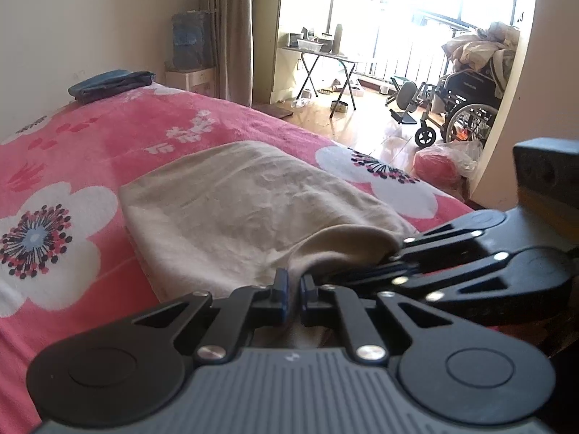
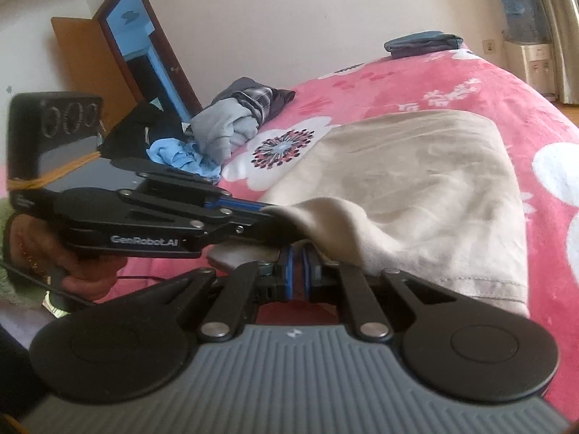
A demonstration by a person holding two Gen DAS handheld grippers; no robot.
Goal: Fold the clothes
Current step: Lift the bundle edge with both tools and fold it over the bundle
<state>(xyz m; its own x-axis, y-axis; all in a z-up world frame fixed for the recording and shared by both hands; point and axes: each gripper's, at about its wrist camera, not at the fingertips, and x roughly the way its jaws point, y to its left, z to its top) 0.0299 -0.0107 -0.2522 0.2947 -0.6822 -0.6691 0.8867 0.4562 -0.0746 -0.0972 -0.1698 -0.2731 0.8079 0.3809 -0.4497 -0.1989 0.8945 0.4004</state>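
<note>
A beige garment (image 1: 235,209) lies flat on the pink floral bedspread (image 1: 108,137), with its near edge lifted into a ridge. My left gripper (image 1: 294,282) is shut on that raised edge. In the right wrist view it comes in from the left, held by a hand, and pinches the cloth at its tips (image 2: 269,211). My right gripper (image 2: 299,260) is shut on the same beige garment (image 2: 416,166), whose fold drapes over its fingers. In the left wrist view it (image 1: 392,253) reaches in from the right, close beside the left gripper.
A folded dark blue garment (image 1: 112,85) sits at the bed's far corner by the wall. A pile of unfolded clothes (image 2: 231,123) lies at the bed's left side. Beyond the bed's right edge are a wheelchair (image 1: 463,108), a red bag (image 1: 441,166) and a wooden floor.
</note>
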